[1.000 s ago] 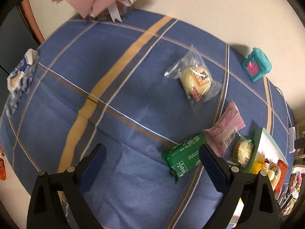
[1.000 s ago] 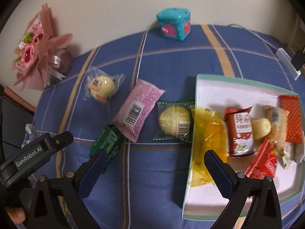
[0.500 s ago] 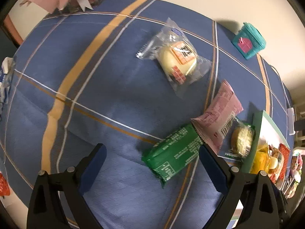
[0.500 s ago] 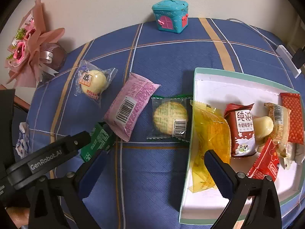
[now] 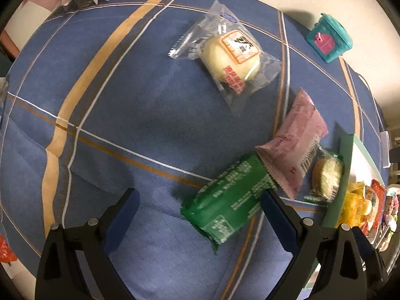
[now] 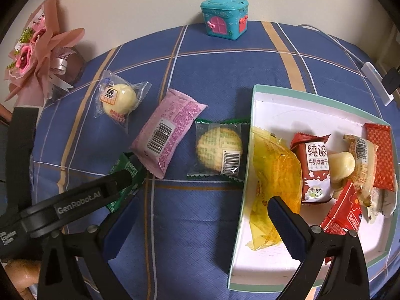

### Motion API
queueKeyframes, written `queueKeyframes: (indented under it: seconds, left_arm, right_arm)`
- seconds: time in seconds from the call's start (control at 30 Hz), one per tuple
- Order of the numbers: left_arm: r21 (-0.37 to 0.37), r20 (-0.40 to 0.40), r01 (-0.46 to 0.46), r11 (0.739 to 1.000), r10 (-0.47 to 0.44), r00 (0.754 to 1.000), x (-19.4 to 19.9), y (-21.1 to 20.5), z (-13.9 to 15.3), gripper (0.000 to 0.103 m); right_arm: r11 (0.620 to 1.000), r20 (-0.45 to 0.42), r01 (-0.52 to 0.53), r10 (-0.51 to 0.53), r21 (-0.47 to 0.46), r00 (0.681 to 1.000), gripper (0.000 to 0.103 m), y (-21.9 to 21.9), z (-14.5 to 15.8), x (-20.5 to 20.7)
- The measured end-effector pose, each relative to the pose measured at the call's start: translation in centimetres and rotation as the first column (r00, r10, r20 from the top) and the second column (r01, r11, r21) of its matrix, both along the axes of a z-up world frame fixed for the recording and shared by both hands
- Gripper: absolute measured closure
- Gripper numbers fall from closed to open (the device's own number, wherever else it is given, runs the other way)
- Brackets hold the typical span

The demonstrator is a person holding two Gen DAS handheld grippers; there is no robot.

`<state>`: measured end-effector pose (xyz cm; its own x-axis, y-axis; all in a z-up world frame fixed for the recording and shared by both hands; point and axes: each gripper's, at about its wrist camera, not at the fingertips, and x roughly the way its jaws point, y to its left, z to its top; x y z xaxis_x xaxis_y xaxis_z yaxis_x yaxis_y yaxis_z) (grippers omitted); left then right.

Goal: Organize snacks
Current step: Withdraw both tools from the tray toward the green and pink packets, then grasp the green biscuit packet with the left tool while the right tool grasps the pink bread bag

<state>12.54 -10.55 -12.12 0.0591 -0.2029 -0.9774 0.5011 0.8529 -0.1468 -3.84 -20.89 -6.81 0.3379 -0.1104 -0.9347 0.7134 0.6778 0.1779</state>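
Observation:
A green snack pack (image 5: pixel 228 200) lies on the blue checked cloth, just ahead of my open left gripper (image 5: pixel 197 215) and close to its right finger. Beside it lie a pink pack (image 5: pixel 292 142), a round cracker pack (image 5: pixel 325 177) and a clear-wrapped bun (image 5: pixel 230 60). In the right wrist view the pink pack (image 6: pixel 170 130), cracker (image 6: pixel 218 151) and bun (image 6: pixel 118 98) sit left of a white box (image 6: pixel 312 105) holding several snacks, among them a yellow pack (image 6: pixel 273 175). My right gripper (image 6: pixel 202 221) is open over the cloth at the box's left wall. The green pack (image 6: pixel 125 172) is partly hidden by the left gripper's arm.
A teal house-shaped tin (image 6: pixel 223 17) stands at the far edge by the wall. A pink bouquet (image 6: pixel 37 50) lies at the back left. A white cable and adapter (image 6: pixel 375 80) run along the right edge. A red wrapper (image 5: pixel 6 252) shows at the cloth's near-left edge.
My left gripper has moved forward and right toward the green pack, which now looms larger near its right finger. My right gripper has eased slightly closer to the table; both stay open.

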Motion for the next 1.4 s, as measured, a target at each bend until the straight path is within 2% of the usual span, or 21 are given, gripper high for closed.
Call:
queueKeyframes:
  seconds: [0.23, 0.43, 0.6, 0.7, 0.83, 1.0, 1.2, 1.4]
  left_arm:
    - [0.029, 0.057, -0.034, 0.999, 0.032, 0.998, 1.0, 0.8, 0.4, 0.006]
    - [-0.023, 0.007, 0.029, 0.999, -0.029, 1.0, 0.8, -0.2, 0.1, 0.006]
    - [-0.016, -0.017, 0.067, 0.998, -0.067, 0.998, 0.0, -1.5, -0.9, 0.006]
    - [-0.023, -0.012, 0.052, 0.998, -0.052, 0.999, 0.0, -1.8, -1.0, 0.006]
    - [0.006, 0.042, 0.028, 1.0, -0.029, 0.999, 0.2, -1.2, -0.7, 0.006]
    - [-0.002, 0.033, -0.004, 1.0, 0.004, 0.999, 1.1, -0.4, -0.8, 0.006]
    - [-0.048, -0.008, 0.063, 0.997, -0.063, 0.998, 0.9, -0.5, -0.9, 0.006]
    - [-0.026, -0.011, 0.119, 0.993, -0.119, 0.993, -0.5, -2.0, -1.3, 0.007]
  right_arm:
    - [1.0, 0.018, 0.016, -0.016, 0.008, 1.0, 0.0, -0.3, 0.4, -0.1]
    - [1.0, 0.016, 0.021, -0.021, -0.002, 1.0, 0.0, -0.2, 0.6, -0.1]
    - [1.0, 0.004, 0.013, -0.013, -0.014, 1.0, 0.0, -0.2, 0.6, -0.1]
    - [1.0, 0.002, 0.012, -0.012, -0.014, 1.0, 0.0, -0.2, 0.6, 0.0]
    - [1.0, 0.002, 0.013, -0.013, -0.019, 1.0, 0.0, -0.1, 0.7, 0.0]
    - [1.0, 0.004, 0.015, -0.015, -0.021, 1.0, 0.0, -0.2, 0.8, 0.0]
    - [1.0, 0.007, 0.018, -0.017, -0.021, 1.0, 0.0, -0.2, 1.0, -0.1]
    - [0.999, 0.016, 0.027, -0.026, -0.045, 1.0, 0.0, -0.2, 2.0, -0.5]
